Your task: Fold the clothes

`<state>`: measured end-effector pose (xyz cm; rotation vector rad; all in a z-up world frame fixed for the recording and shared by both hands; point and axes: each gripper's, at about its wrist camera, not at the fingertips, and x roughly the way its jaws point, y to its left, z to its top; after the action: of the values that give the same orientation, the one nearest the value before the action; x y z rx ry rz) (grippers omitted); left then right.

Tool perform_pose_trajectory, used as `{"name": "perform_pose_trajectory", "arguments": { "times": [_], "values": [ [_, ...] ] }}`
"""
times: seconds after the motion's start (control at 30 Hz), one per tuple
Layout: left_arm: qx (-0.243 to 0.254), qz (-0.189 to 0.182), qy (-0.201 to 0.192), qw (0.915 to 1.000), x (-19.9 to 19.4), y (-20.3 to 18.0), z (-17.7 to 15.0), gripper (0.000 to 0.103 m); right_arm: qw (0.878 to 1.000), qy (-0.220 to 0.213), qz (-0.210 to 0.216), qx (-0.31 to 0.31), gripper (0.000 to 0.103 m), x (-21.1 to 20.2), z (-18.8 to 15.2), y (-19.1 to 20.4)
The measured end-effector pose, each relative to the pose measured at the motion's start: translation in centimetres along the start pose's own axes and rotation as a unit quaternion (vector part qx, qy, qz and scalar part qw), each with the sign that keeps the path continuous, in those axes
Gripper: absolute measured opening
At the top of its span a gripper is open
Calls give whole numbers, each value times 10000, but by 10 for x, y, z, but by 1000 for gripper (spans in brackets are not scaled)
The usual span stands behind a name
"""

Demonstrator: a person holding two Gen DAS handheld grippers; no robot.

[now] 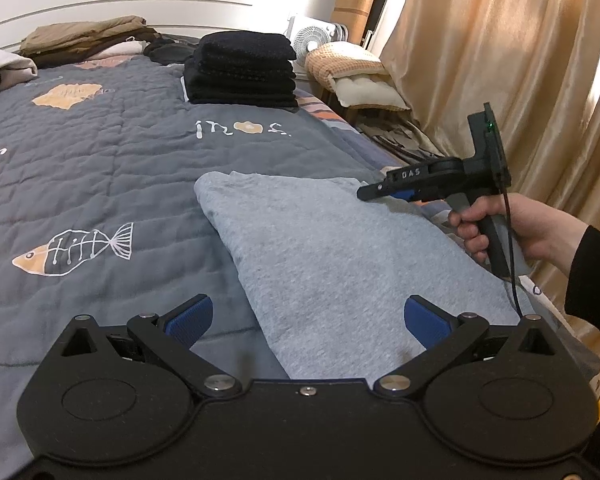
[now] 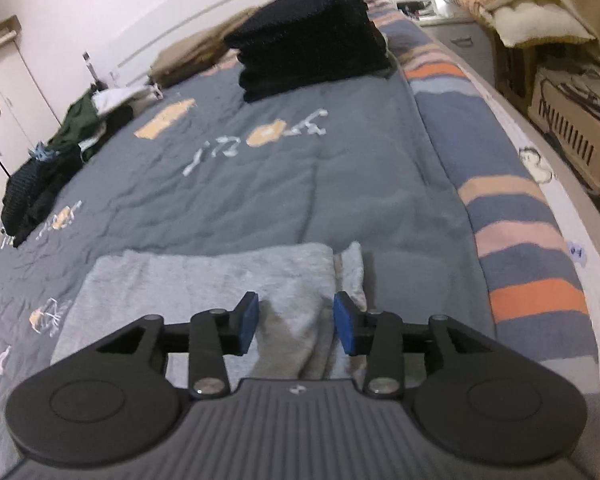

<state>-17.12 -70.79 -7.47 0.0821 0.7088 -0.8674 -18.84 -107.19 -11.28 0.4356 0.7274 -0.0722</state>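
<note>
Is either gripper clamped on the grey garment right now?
No: both the left gripper and right gripper stand open above the grey garment, pads clear of it.

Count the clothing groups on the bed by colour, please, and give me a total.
Grey folded garment: 1
Black folded stack: 1
Brown and tan folded pile: 1
Dark unfolded heap: 1
Total: 4

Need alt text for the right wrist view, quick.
The right gripper hangs open just above a folded grey garment on a bed's grey quilt. A stack of black clothes sits farther up the bed.
</note>
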Motion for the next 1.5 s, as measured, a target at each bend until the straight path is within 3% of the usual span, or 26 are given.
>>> {"name": "perform_pose_trajectory", "arguments": {
  "times": [0.07,0.17,0.27,0.4,0.7,0.93,1.07,1.33,1.5],
  "values": [
    [10,5,4,10000,0,0,0,103,10000,-15,55,-28,37,0,-2,1],
    [28,10,11,10000,0,-1,0,103,9999,-65,124,9,10,-2,-2,1],
    [28,12,13,10000,0,-1,0,103,9996,-248,162,20,8,-9,0,2],
    [15,17,4,10000,-1,0,0,103,9986,-512,112,-98,8,-18,3,4],
    [74,9,58,10000,-1,1,-2,103,9999,-59,-53,-84,14,-6,-1,-2],
    [279,-65,39,9996,-6,-8,-4,103,9999,-123,-76,37,18,-63,-3,4],
    [302,-119,-22,9995,-11,-13,-6,103,9988,-194,204,411,19,-101,-27,14],
    [316,-145,-146,9993,-24,-21,-8,103,9966,-92,662,481,21,-138,-90,55],
    [316,-185,-123,9993,-28,-25,-13,103,9974,351,399,484,21,-128,-114,55]
  ]
}}
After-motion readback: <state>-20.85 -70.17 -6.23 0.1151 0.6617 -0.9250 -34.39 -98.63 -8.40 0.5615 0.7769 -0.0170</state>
